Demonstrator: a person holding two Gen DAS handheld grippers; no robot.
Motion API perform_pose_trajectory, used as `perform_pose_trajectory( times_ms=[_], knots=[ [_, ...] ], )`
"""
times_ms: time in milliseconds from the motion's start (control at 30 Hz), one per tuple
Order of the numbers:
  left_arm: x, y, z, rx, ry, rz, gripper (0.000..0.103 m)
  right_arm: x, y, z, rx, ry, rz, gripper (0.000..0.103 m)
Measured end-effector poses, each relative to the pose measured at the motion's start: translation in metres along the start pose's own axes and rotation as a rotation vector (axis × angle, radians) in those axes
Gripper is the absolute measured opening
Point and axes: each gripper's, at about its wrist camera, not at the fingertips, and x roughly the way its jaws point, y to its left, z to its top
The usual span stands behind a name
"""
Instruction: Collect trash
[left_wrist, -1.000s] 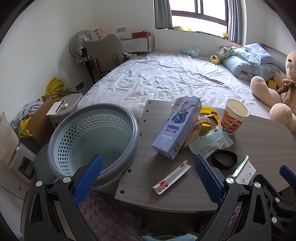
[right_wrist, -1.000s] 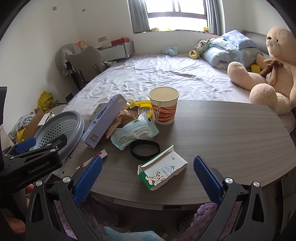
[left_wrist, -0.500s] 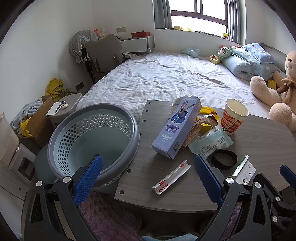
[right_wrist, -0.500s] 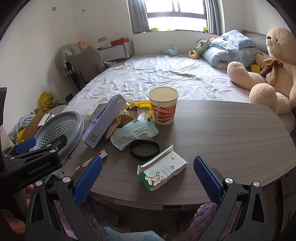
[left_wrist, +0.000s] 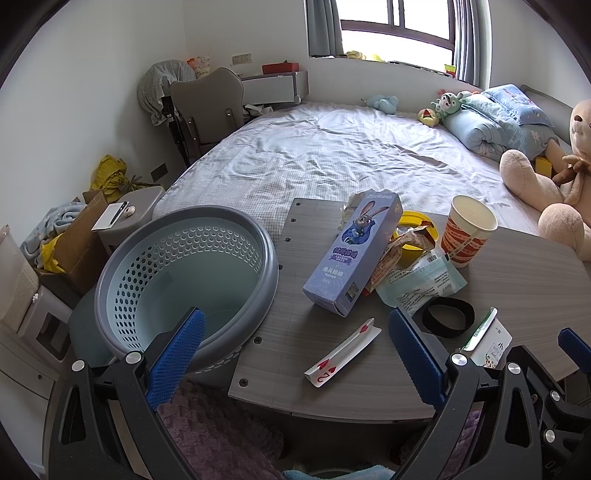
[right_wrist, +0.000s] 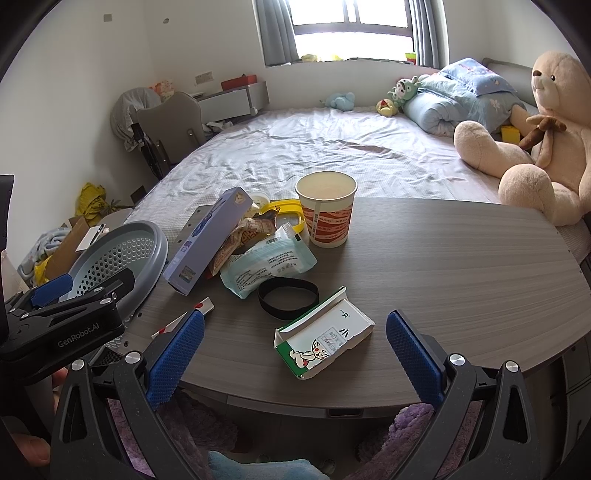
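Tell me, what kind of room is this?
Most likely a child's bedroom. A big bed fills the middle, a large teddy bear sits on it beside a rolled blue quilt, and a table at its foot holds litter next to a basket.

"GenRobot.AI" is printed in white on the left gripper (right_wrist: 70, 295) body, "ZOOTOPIA" tops the blue box (left_wrist: 352, 258) with its rabbit picture, and a red "2" with hearts marks the bent playing card (left_wrist: 341, 352).
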Motion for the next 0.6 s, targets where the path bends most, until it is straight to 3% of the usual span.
perform_pose_trajectory(
  times_ms=[600],
  knots=[
    [-0.0005, 0.0004, -0.0005, 0.001, 0.001, 0.001, 0.095, 0.0003, -0.0006, -0.0002, 0.001, 0.006, 0.007, 0.097]
  ],
)
